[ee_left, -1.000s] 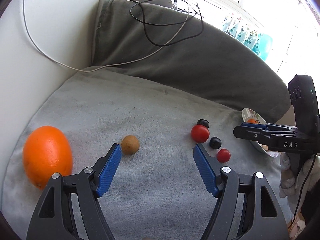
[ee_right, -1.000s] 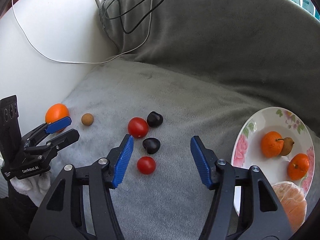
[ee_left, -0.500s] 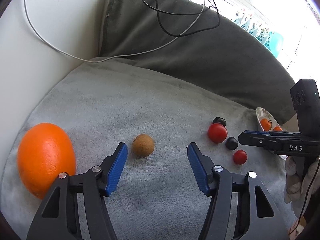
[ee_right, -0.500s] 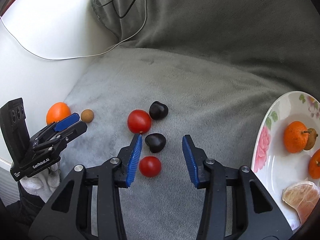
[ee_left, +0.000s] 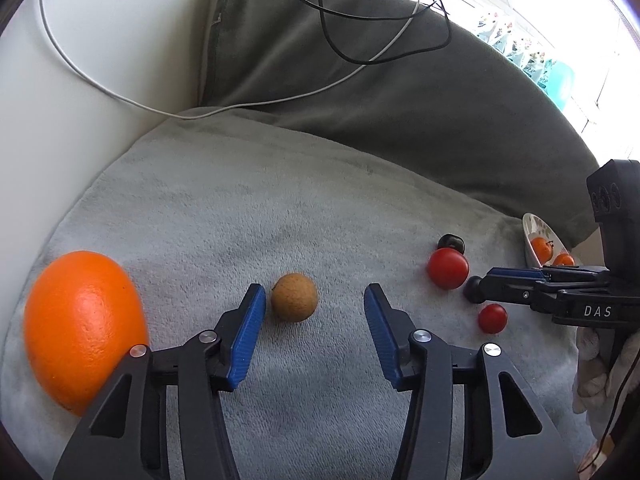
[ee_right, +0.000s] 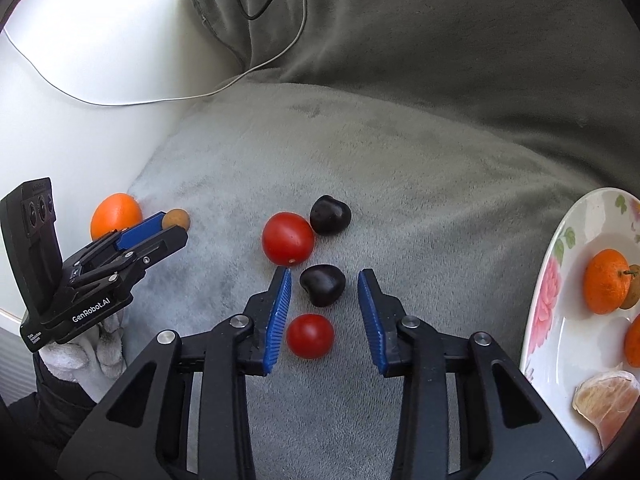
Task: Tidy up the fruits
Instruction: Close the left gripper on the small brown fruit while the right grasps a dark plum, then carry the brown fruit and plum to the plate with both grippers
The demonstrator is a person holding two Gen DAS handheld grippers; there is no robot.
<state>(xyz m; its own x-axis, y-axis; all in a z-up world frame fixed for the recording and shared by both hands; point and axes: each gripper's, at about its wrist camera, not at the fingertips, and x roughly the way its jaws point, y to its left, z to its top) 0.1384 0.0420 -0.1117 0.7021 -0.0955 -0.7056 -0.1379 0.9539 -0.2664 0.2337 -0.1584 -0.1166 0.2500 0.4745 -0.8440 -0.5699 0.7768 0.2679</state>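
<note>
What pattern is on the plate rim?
Pink flowers with green leaves on white plate; right wrist view shows it best.

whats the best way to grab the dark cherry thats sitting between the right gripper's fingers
Grip the dark cherry across its widest middle, coming down from above as the right gripper is. It is small, rounded and heart-shaped, lying free on the soft blanket, so side pads should hold it. The jaws have just been closing with it between them, not yet touching. Watch the small tomato near the left pad.

Grey blanket (ee_right: 400, 168) — fruits (ee_right: 288, 238), plate (ee_right: 560, 280)
</note>
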